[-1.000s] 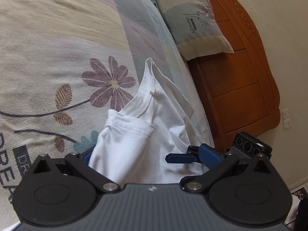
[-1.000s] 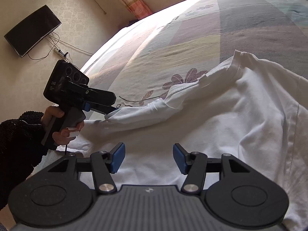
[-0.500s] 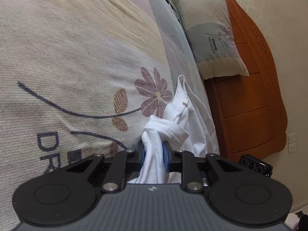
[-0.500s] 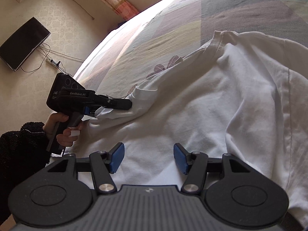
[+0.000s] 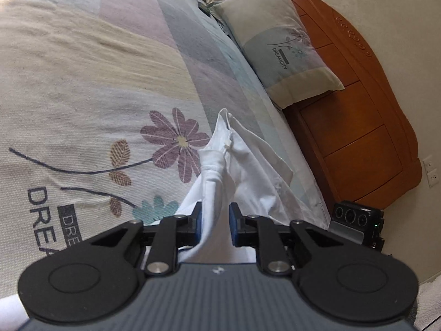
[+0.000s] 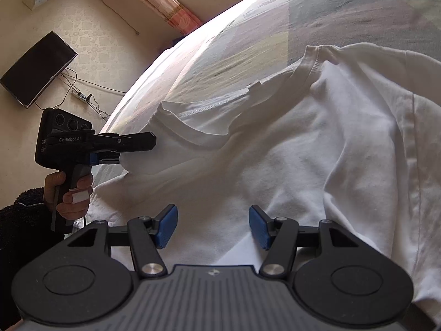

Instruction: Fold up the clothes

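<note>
My left gripper [image 5: 215, 224]: jaws have just been closing, now pinched on a bunched sleeve of the white T-shirt [image 5: 242, 165]; blue pads press the cloth from both sides.

My right gripper [image 6: 212, 227]: jaws stand about half apart, nothing between the pads, hovering over the T-shirt's lower body.

White T-shirt: spread over the bedspread [image 5: 82, 82], collar toward the far side, sleeve drawn up off the shirt.

Beyond the T-shirt: flower print [image 5: 176, 140] on the bedspread, just beside the collar; pillow [image 5: 281, 41]; wooden headboard [image 5: 366, 138] behind it.
</note>
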Demonstrator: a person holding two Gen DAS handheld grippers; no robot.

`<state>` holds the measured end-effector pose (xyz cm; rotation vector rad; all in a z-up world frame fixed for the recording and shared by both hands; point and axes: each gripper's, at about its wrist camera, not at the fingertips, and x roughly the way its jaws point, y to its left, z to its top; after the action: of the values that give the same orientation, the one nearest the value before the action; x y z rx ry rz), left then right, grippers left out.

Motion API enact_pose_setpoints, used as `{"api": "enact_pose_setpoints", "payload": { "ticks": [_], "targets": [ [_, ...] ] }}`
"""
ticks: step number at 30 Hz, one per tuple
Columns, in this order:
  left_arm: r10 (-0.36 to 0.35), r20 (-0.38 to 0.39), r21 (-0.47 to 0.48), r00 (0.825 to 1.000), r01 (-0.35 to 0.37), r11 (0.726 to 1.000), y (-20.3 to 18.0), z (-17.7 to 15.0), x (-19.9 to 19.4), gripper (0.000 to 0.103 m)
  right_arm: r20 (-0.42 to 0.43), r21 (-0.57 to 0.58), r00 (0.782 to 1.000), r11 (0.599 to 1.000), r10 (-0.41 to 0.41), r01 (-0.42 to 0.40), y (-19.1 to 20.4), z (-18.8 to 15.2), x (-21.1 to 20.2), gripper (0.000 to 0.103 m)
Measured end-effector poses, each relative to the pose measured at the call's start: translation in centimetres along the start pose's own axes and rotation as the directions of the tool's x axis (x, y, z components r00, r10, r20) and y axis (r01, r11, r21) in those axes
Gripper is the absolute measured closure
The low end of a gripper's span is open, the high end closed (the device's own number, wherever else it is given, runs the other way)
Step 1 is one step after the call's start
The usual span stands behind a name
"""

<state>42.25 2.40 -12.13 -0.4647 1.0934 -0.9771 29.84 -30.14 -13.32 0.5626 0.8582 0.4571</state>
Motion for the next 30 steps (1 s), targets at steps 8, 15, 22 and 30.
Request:
{"api": "enact_pose_setpoints", "payload": {
  "ticks": [8,15,22,30],
  "targets": [
    [0.183,0.051,0.091,0.982,-0.187,0.978,-1.1,-0.2,0.2,0.101,-0.002,-0.011,1.000,1.000,-0.030,0.030,0.6,0.2,-0.1,0.040],
    [0.348,0.201,0.123,0.915,-0.377,0.918,-1.7,3.7,-1.6,0.101,0.045,-0.023,0.996,0.997,-0.077,0.078,2.0,0.1,-1.5,0.040],
    [0.478,0.242,0.036,0.844,-0.501,0.865,1.2,7.4,-1.5,0.101,0.116,-0.041,0.990,0.995,-0.084,0.090,2.4,1.1,-4.1,0.038],
    [0.435,0.243,0.106,0.867,-0.469,0.877,-0.9,5.0,-2.6,0.100,0.182,-0.095,0.972,0.981,-0.151,0.170,1.2,5.1,-6.8,0.037]
  ]
}}
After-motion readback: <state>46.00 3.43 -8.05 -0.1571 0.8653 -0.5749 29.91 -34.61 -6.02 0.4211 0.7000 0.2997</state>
